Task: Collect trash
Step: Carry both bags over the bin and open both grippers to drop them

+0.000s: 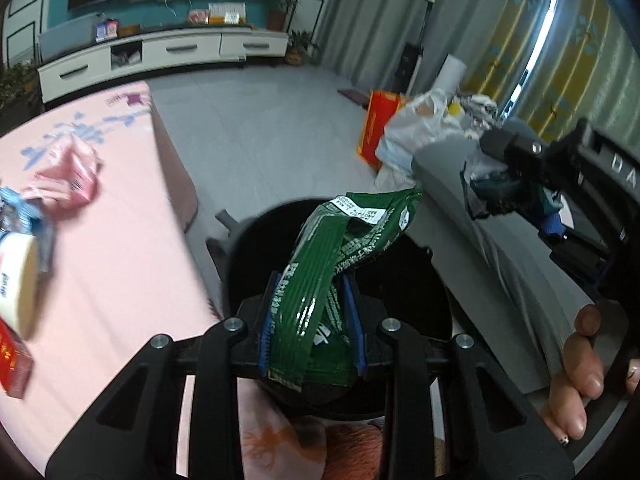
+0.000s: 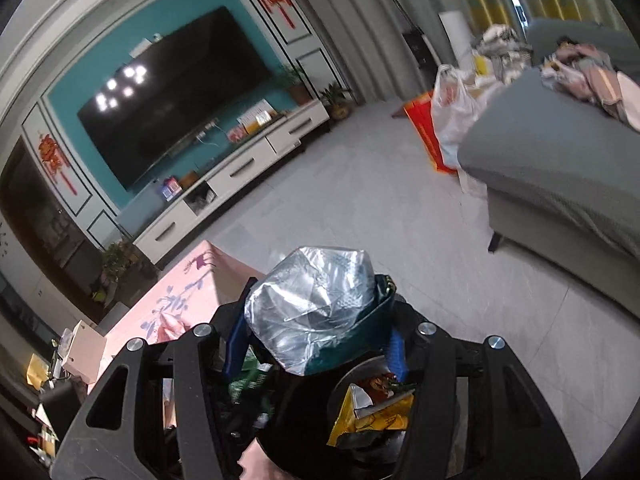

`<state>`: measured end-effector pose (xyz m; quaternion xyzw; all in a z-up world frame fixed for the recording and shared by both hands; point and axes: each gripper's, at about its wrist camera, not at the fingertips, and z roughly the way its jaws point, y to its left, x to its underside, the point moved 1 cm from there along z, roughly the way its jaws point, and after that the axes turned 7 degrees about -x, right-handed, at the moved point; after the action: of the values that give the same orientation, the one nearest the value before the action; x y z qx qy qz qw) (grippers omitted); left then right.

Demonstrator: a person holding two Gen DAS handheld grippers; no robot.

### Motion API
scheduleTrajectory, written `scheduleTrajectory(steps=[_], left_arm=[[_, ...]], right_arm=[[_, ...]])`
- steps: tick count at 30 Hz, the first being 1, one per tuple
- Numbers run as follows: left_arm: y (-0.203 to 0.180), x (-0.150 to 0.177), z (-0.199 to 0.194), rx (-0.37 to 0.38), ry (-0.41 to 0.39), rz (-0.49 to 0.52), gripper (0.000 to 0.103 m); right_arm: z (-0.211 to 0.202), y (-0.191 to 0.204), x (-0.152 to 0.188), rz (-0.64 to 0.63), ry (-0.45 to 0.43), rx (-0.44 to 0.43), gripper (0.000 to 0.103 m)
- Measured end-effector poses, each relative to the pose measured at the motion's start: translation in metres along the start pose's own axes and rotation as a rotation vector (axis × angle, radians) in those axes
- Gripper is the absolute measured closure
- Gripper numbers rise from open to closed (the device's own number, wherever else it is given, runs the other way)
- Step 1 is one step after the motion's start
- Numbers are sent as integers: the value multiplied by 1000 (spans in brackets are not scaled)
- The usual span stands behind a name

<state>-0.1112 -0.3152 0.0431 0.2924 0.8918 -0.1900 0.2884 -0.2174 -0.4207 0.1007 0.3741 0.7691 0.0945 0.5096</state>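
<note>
— Over the black bin [image 1: 400,280], what was the left tool [image 1: 310,320] doing?

— It was clamped on a green wrapper [image 1: 332,264]. The wrapper stood up between the blue fingers [image 1: 265,320] and leaned over the open mouth of the bin, its printed end pointing toward the grey sofa [image 1: 492,248].

— And the right tool [image 2: 316,340]?

— Closed around a crumpled silver bag [image 2: 308,312] with a dark teal edge. In the right wrist view that bag hung just above the bin [image 2: 300,408], where a yellow packet [image 2: 372,416] and a green scrap [image 2: 248,380] already lay inside. From the left wrist view the right tool [image 1: 500,184] showed at the right, above the sofa side of the bin, with the person's hand [image 1: 580,368] on its handle.

— Where did the bin stand?

— On the floor [image 1: 272,140], between the near right corner of the desk with the pink cloth [image 1: 120,260] and the sofa.

— Anything left on the desk?

— Yes, along its left edge, blurred: a pink packet [image 1: 68,180], a bluish wrapper [image 1: 24,212], a pale round tub [image 1: 20,280] and a red box [image 1: 12,364] at the near left corner.

— And further off?

— A white plastic bag [image 1: 416,128] and a red-orange carton [image 1: 376,128] sat on the floor by the far end of the sofa, with a television [image 2: 176,92] over a white cabinet [image 2: 240,172] on the far wall.
</note>
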Motion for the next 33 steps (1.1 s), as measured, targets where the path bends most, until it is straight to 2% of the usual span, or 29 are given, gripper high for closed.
scheduleTrajectory(steps=[6, 13, 16, 18, 20, 22, 24, 28, 31, 33], left_arm=[[-9, 9, 30, -16, 77, 4, 72], [-23, 19, 44, -27, 122, 36, 71], [-26, 20, 48, -14, 141, 39, 70], [-28, 20, 47, -18, 140, 50, 65], [-28, 20, 44, -22, 133, 55, 51], [-27, 18, 40, -27, 122, 59, 40], [-26, 18, 34, -36, 109, 67, 35], [-22, 17, 18, -70, 65, 74, 13], [-13, 14, 3, -107, 24, 70, 5], [3, 8, -12, -149, -15, 56, 5]], right_arm=[[24, -16, 5, 28, 81, 75, 48], [47, -24, 14, 17, 156, 146, 48], [50, -25, 16, 9, 175, 157, 44], [49, -26, 14, 11, 171, 159, 38], [47, -27, 14, 15, 164, 160, 30], [46, -27, 13, 10, 160, 162, 26], [45, -26, 12, 3, 153, 164, 19], [40, -19, 10, -19, 122, 158, 10], [38, -14, 9, -40, 96, 160, 5], [36, -10, 9, -56, 79, 166, 3]])
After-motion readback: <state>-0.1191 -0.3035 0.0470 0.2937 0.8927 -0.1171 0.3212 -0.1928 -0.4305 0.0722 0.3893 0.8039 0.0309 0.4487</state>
